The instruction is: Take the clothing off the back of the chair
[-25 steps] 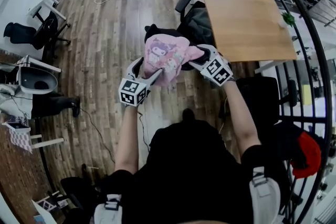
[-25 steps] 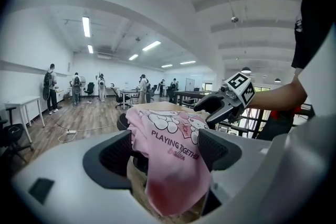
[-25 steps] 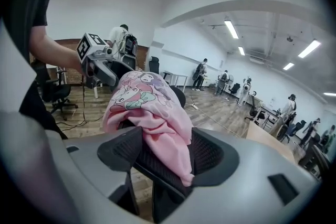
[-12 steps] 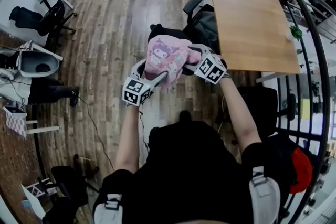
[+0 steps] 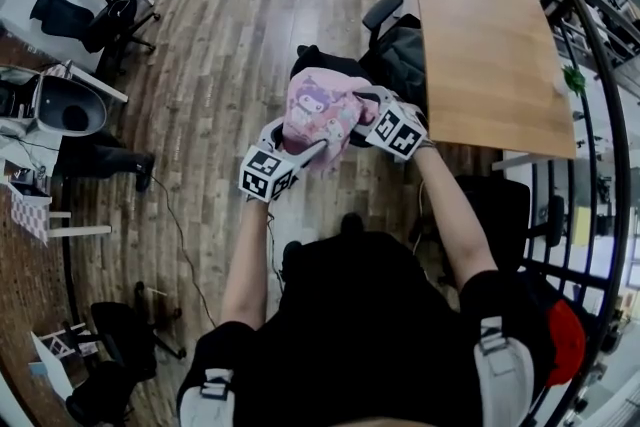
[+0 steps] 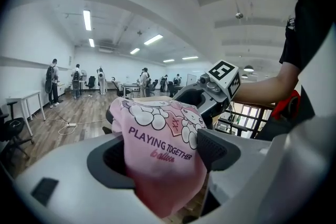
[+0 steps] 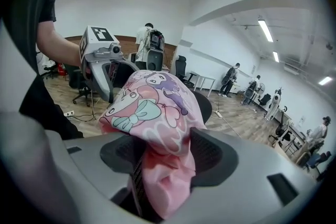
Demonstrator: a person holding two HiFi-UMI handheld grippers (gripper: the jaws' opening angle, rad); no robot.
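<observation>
Left hand-held gripper [image 6: 163, 153] is clamped on the pink shirt [image 5: 320, 110]. Right hand-held gripper [image 7: 160, 153] jaws have just been closing and now pinch the bunched cloth. The shirt, held between both, hides most of the black chair [image 5: 322, 63] back, so contact can't be told; the counter [image 5: 490, 35] is just beside.

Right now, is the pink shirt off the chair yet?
Done: both grippers are at the pink shirt. In hand: the left gripper is clamped on it, and the jaws of the right gripper have just been closing with the fabric bunched between them. Left: lifting it away, since it looks draped over the black chair back.
</observation>
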